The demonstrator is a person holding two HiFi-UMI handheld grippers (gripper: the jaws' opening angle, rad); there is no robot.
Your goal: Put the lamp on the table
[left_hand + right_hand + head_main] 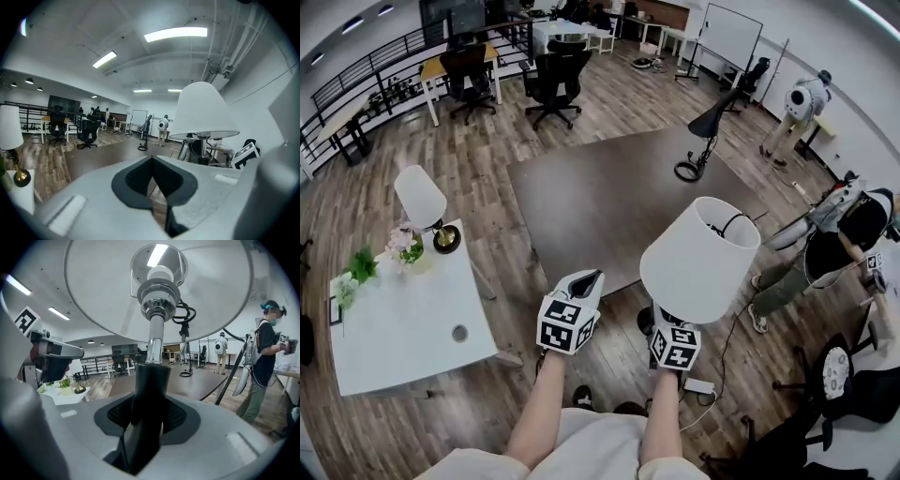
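The white table (pixel 412 328) sits to my left, with a small brass-footed lamp (pixel 424 204) and flowers (pixel 401 246) along its far edge and open surface nearer me. My left gripper (pixel 584 281) is clenched on nothing. Just right of it the lamp (pixel 698 258) is upright in the air: white cone shade, chrome neck, black stem. My right gripper (pixel 672 328) grasps that stem under the shade. The big dark table (pixel 600 206) lies ahead.
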